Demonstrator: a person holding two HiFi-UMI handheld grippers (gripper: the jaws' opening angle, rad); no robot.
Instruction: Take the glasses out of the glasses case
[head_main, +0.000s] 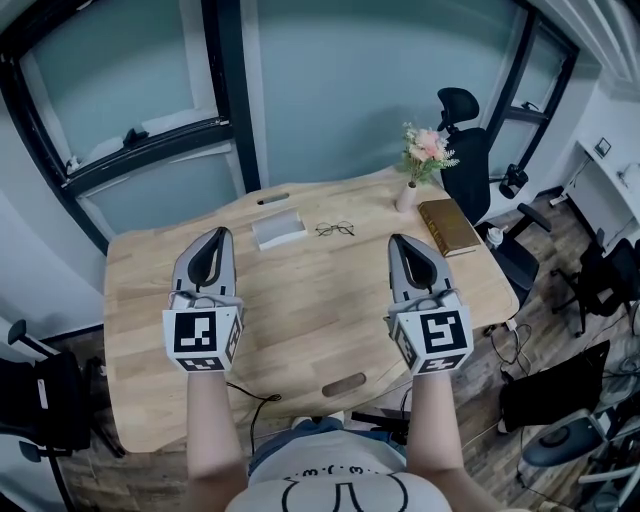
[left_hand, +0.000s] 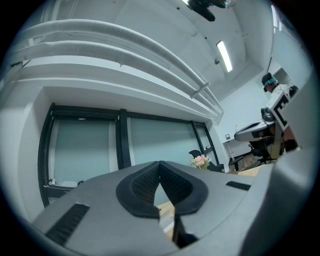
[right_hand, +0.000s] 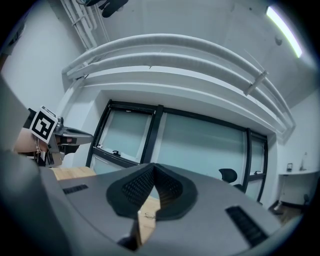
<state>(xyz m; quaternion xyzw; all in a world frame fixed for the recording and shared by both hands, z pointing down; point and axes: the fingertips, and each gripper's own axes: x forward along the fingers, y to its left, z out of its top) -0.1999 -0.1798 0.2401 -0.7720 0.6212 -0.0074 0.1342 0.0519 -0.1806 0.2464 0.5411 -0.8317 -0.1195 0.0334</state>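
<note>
Both tongs were pressed together and gripped nothing. In its own view the left gripper (head_main: 216, 232) showed its ribbed black pads meeting at a point inside smooth grey shells. The right gripper (head_main: 397, 240) showed the same. In the head view they sat side by side at mid-frame over the pale wooden table (head_main: 300, 320), whose top had rounded corners. Each carried a white cube with black square markers.

The glasses (head_main: 335, 229) were thin, dark and wire-framed with round lenses. They lay on the bare wood toward the upper centre of the frame. The flat, light grey rectangular glasses case (head_main: 278, 229) lay just to their left, not touching them.

Further right lay a brown hardback book (head_main: 449, 226). Above it, a slim vase of pink flowers (head_main: 423, 152) stood at the table's edge.
</note>
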